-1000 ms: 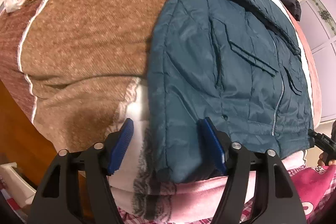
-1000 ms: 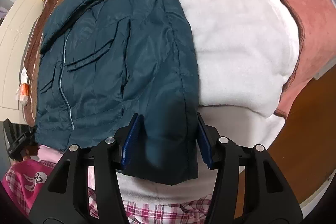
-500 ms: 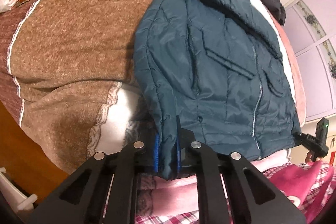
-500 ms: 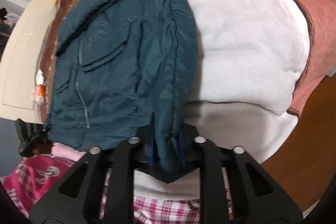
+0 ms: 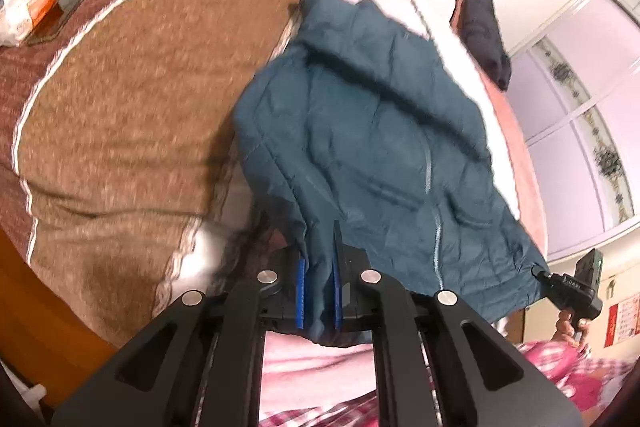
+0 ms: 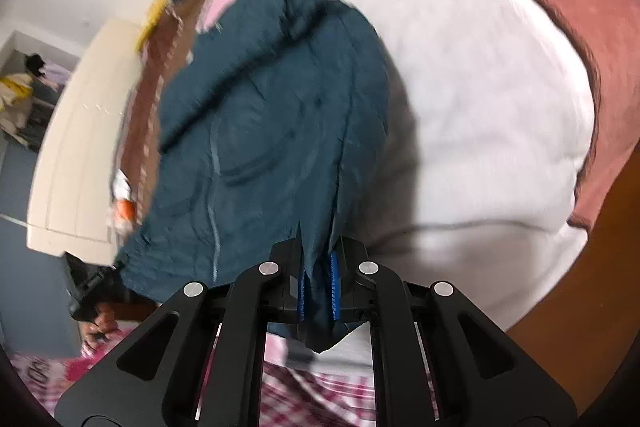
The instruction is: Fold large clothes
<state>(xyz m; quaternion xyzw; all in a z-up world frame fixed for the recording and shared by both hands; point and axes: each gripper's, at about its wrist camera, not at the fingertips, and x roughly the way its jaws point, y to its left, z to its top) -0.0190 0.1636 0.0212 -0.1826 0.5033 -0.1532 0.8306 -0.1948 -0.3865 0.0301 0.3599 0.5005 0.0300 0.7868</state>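
Ahead of both grippers spreads the bed: a brown blanket (image 5: pixel 132 115) beyond the left one, a white plush cover (image 6: pixel 472 99) with a rust-pink border beyond the right. On it lies the teal padded jacket (image 5: pixel 372 147), zip up, collar at the far end, its near hem drawn up off the bedding. The left gripper (image 5: pixel 319 293) has just closed and its blue pads pinch one hem corner; the right gripper (image 6: pixel 317 293) has likewise clamped the other corner. Motion blur softens the fabric, so the exact fold lines are hard to read. Far left of the left gripper sits a white-and-orange packet (image 5: pixel 28 7).
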